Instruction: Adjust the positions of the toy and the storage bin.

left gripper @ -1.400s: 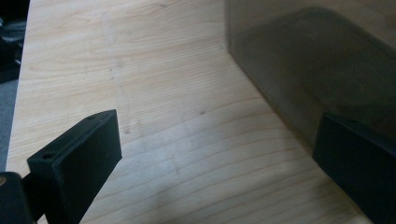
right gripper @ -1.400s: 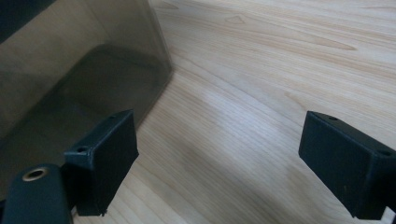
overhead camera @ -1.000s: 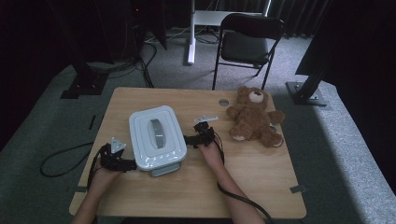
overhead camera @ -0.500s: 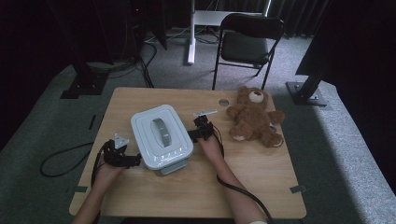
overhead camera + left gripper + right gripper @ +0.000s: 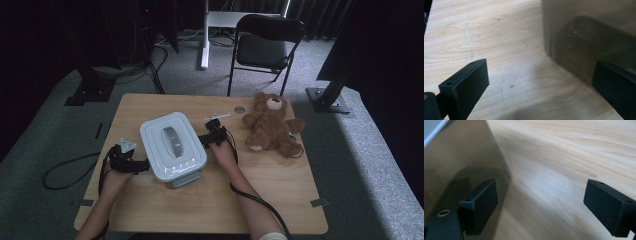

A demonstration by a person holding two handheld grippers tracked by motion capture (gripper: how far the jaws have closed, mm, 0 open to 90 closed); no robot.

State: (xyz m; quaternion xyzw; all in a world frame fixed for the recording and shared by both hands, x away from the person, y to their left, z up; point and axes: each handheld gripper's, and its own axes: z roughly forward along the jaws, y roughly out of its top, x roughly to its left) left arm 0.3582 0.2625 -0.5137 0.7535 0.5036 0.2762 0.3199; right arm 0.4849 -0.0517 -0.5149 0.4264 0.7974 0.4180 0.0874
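Both hands sat nearest, w/ the lidded white bin (image 5: 172, 146) between them, mid-counter (image 5: 165, 210). Left gripper (image 5: 142, 166) & right gripper (image 5: 204, 141) were spread, jaws flanking the bin's smooth plastic walls. Best move, I'd judge: press evenly, low, both sides. Beyond the bin, right: a fuzzy brown teddy (image 5: 270, 124).

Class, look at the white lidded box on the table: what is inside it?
The box has its white lid on, with a grey handle on top. The lid covers the inside, so its contents cannot be seen. An open hand-held gripper sits at each side.
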